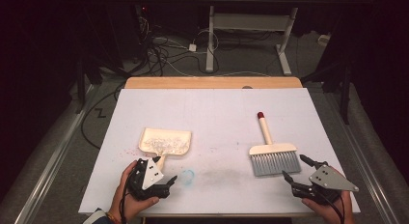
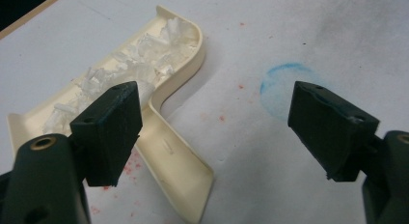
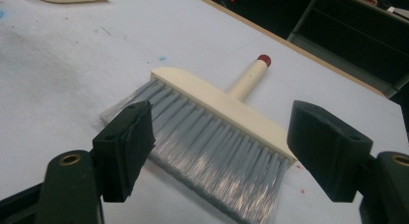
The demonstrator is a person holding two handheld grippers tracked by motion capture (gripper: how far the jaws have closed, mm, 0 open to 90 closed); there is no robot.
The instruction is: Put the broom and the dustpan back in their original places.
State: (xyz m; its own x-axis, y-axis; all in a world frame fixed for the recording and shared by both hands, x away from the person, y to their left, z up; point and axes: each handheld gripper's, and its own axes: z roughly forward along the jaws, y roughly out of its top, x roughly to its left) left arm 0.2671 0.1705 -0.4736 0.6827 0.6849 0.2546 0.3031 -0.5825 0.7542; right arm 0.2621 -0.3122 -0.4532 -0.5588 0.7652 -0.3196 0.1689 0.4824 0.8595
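Note:
A cream dustpan (image 1: 165, 141) lies left of the table's middle with white shredded bits (image 1: 164, 143) heaped in it. Its short handle points toward my left gripper (image 1: 165, 169), which is open just behind it. In the left gripper view the dustpan (image 2: 179, 154) has its handle lying between the jaws, close to the left one, untouched by my gripper (image 2: 217, 103). A cream hand brush (image 1: 272, 149) with grey bristles and a red-tipped handle lies on the right. My right gripper (image 1: 297, 168) stands open at the bristle edge. In the right gripper view the brush (image 3: 219, 99) lies ahead of my gripper (image 3: 223, 118).
A faint blue ring (image 1: 187, 175) and small red specks (image 1: 126, 150) mark the white tabletop (image 1: 212, 113). A wooden edge (image 1: 212, 82) runs along the far side. Beyond it are floor cables (image 1: 164, 50) and a white desk frame (image 1: 251, 26).

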